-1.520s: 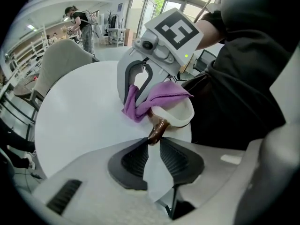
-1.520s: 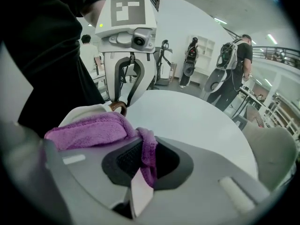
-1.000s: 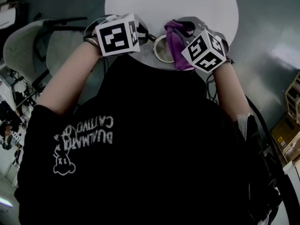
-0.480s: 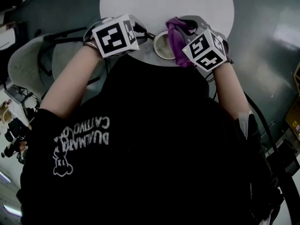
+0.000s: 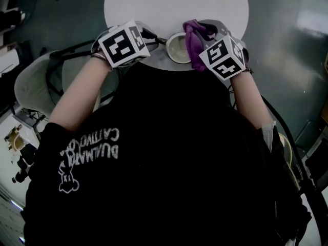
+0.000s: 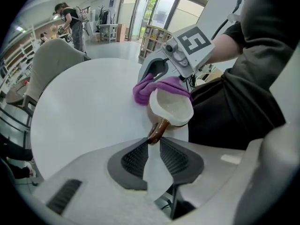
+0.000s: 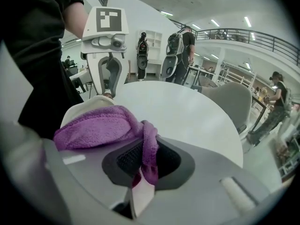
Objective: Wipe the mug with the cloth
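Mug [image 6: 171, 108], steadied at the edge of the table [image 5: 174, 4] nearest the person by the left gripper [image 6: 153, 146] pinching its handle [image 6: 158, 130], meets the cloth [image 7: 93, 125] clamped in the right gripper [image 7: 146, 157].

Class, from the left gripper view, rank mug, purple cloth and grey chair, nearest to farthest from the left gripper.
1. The mug: handle between the jaws of the left gripper.
2. The purple cloth: against the mug's far side.
3. The grey chair: across the table, upper left.

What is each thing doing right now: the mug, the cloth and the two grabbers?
Mug: tilted, empty, held by its handle.
Cloth: bunched up, lying against the mug.
Left gripper: jaws shut on the mug's handle.
Right gripper: jaws shut on the cloth.
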Tool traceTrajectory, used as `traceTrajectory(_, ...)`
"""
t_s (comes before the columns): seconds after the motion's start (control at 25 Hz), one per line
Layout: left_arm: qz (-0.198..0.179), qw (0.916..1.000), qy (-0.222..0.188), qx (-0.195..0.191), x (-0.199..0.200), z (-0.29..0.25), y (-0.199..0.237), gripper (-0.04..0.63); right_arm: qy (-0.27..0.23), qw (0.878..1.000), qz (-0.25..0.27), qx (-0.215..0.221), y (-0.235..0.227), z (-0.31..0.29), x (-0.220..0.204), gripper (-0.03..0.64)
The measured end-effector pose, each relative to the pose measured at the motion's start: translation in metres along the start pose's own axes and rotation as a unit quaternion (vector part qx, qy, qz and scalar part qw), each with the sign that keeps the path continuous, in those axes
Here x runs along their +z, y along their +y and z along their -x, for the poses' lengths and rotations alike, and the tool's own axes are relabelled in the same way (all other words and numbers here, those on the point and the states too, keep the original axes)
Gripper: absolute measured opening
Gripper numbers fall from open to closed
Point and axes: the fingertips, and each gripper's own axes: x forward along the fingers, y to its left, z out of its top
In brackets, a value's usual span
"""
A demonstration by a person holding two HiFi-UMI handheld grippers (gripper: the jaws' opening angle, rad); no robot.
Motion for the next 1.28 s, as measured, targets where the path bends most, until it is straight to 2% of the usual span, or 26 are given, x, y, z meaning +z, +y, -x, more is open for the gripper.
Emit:
traceTrajectory(0.36, 0.010, 0.9999, 0.007, -0.003, -0.002, -0.002, 0.001, 0.081, 0.006, 0.999, -0.034, -0.022, 0.004, 0.006, -0.017, 0.044)
traceTrajectory(0.48, 0.019, 0.9998, 0.008, -0.001, -0.001, 0.002, -0.004, 0.081, 0.013, 0.999, -0.036, -0.016, 0.007, 0.016, -0.024, 0.044)
traceTrajectory(0.76, 0.058, 0.9982, 0.004, 0.015, -0.005, 0.006, -0.004, 0.081, 0.012, 1.000, 0.001, 0.012, 0.011, 0.020, -0.028, 0.044)
traceTrajectory(0.96, 0.077, 0.9963, 0.019, 0.035, 0.004, 0.003, -0.009, 0.081, 0.008, 0.999, 0.015, 0.029, 0.010, 0.029, -0.037, 0.044)
traceTrajectory(1.16, 0.101, 0.9938, 0.021, 0.040, 0.001, 0.002, -0.006, 0.081, -0.002, 0.999, 0.000, 0.042, 0.010, 0.028, -0.040, 0.044)
traceTrajectory(1.28, 0.097, 0.9945, 0.020, 0.035, -0.002, 0.001, -0.008, 0.081, -0.001, 0.999, -0.020, 0.031, 0.014, 0.027, -0.041, 0.044)
